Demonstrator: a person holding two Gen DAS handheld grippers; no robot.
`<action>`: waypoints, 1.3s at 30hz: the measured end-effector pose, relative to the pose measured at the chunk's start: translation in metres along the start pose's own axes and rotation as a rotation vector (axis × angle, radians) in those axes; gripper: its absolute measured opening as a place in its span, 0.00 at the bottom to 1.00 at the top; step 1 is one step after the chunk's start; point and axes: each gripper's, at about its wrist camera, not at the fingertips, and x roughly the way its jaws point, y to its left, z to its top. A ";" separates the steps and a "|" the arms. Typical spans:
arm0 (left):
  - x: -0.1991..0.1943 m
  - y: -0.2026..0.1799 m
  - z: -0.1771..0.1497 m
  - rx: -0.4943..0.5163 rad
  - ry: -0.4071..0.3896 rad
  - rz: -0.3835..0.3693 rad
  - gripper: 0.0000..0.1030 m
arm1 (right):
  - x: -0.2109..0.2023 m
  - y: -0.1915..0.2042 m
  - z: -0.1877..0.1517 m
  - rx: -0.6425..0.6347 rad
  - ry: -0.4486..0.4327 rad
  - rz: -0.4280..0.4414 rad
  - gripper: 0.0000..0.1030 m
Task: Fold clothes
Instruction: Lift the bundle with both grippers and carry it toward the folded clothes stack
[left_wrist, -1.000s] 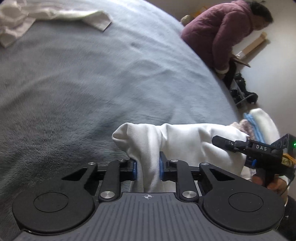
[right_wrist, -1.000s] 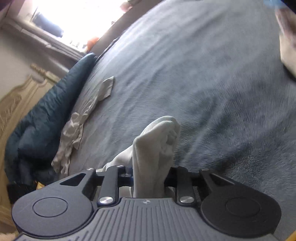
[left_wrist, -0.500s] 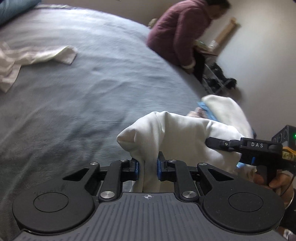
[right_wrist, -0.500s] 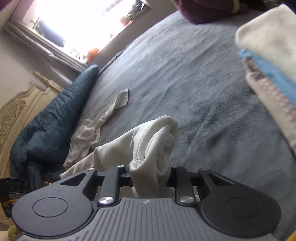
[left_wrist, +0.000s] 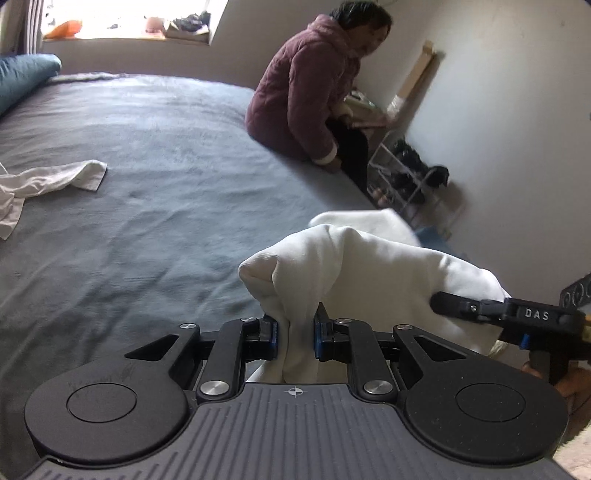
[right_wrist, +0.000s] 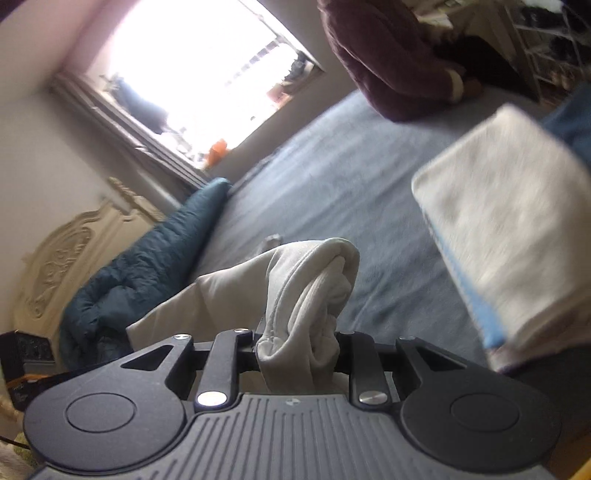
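A white garment (left_wrist: 373, 273) hangs between both grippers above the grey bed (left_wrist: 155, 206). My left gripper (left_wrist: 294, 338) is shut on a bunched fold of it, blue pads pressing the cloth from both sides. In the left wrist view the right gripper (left_wrist: 476, 306) comes in from the right, fingers against the same cloth. In the right wrist view my right gripper (right_wrist: 297, 349) is shut on a thick wad of the white garment (right_wrist: 314, 288), which trails off to the left. A stack of folded clothes (right_wrist: 506, 236), white on top with a blue layer beneath, lies close on the right.
A person in a maroon jacket (left_wrist: 314, 96) sits on the bed's far edge by a shoe rack (left_wrist: 410, 181). Another pale garment (left_wrist: 48, 181) lies crumpled at the left of the bed. A dark teal duvet (right_wrist: 147, 269) lies along the carved headboard (right_wrist: 62, 266) under the window (right_wrist: 192, 74).
Both grippers have risen off the bed with the white garment held between them. The views tilted up toward the window and walls, and the folded stack came close on the right.
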 end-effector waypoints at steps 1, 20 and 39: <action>-0.003 -0.015 -0.001 0.004 -0.012 0.003 0.15 | -0.012 -0.004 0.007 -0.016 -0.003 0.010 0.24; 0.045 -0.156 0.055 0.065 -0.068 -0.233 0.14 | -0.162 -0.088 0.135 -0.027 -0.151 -0.015 0.24; 0.144 -0.128 0.114 -0.011 0.025 -0.280 0.14 | -0.079 -0.127 0.235 -0.006 -0.071 -0.121 0.24</action>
